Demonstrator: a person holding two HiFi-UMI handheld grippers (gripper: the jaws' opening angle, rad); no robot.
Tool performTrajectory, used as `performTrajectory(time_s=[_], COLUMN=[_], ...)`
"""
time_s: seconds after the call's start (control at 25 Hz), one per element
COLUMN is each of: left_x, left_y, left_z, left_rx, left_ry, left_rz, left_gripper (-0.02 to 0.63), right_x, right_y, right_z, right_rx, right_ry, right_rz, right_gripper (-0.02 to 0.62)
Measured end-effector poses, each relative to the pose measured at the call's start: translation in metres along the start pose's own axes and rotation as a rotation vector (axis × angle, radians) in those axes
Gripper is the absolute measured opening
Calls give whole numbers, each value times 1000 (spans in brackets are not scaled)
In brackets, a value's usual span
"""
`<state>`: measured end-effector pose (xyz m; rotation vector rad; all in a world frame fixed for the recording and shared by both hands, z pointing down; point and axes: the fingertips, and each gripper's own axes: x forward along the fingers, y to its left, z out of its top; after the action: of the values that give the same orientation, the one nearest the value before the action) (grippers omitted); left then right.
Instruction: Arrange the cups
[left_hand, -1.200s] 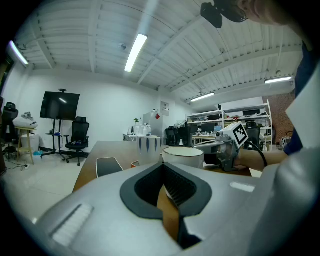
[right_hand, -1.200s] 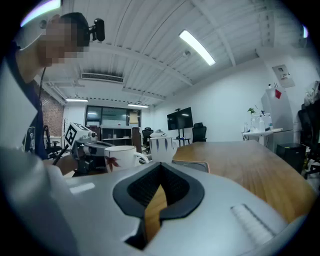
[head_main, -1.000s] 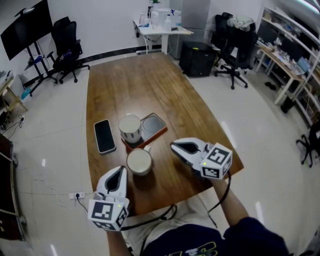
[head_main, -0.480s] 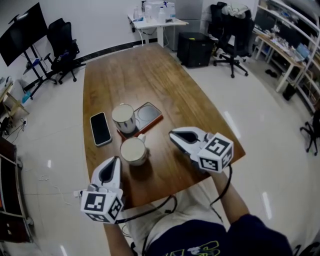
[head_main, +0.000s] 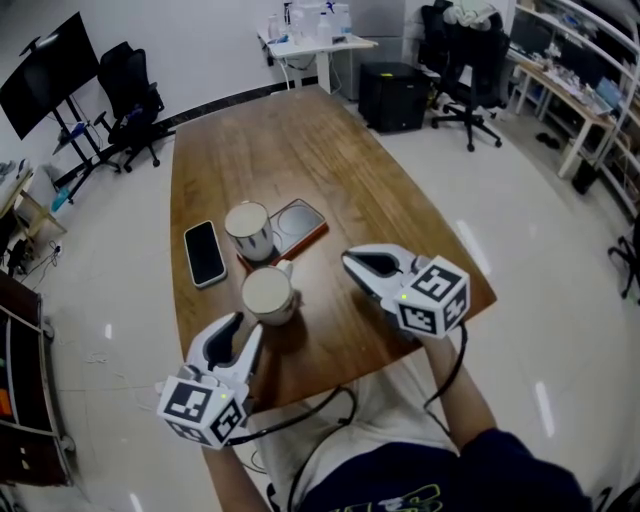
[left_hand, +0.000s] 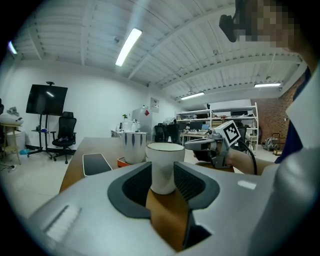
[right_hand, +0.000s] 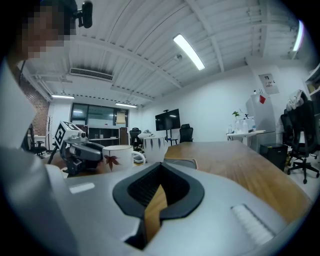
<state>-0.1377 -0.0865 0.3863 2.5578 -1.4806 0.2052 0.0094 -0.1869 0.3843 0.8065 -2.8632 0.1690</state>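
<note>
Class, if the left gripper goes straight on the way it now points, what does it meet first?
Probably the white mug, which stands dead ahead of the left gripper. Its jaws have just been opening, with nothing between them yet.

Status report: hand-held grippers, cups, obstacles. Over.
Left hand-held gripper jaws just opening, nothing gripped; right hand-held gripper shut, empty. White mug just ahead of left, striped cup on tray behind. Phone aside, nothing in the way.

Left tongs (head_main: 238, 328) nearly level, jaws just opened partway, gripping nothing, right tongs (head_main: 355, 264) nearly level, jaws closed, empty
</note>
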Motion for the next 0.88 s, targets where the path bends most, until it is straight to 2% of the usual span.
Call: performTrajectory(time_s=[0.2, 0.28, 0.4, 0.44, 0.52, 0.72, 0.88], left_x=[2, 3, 8, 11, 17, 26, 38], left_y=[2, 2, 0, -1, -2, 0, -4], left_z=[-5, -6, -8, -8, -8, -2, 3], left_rx=[-11, -17, -23, -21, -19, -20, -12], left_ry=[36, 52, 75, 79, 83, 47, 27], left_rz=[-3, -2, -11, -16, -20, 16, 12], left_gripper=[254, 284, 287, 316, 331, 331, 331], right_x=[1, 1, -1, -1, -1, 1, 0], right_y=[0, 2, 2, 2, 1, 1, 1], right_z=[-1, 1, 3, 3, 2, 1, 1], right_rx=[-4, -1, -2, -1, -1, 0, -1], right_ry=[3, 4, 2, 2, 1, 1, 0], right_rz=[7, 6, 5, 3, 3, 4, 2], right_gripper=[1, 1, 1, 1, 1, 1, 1])
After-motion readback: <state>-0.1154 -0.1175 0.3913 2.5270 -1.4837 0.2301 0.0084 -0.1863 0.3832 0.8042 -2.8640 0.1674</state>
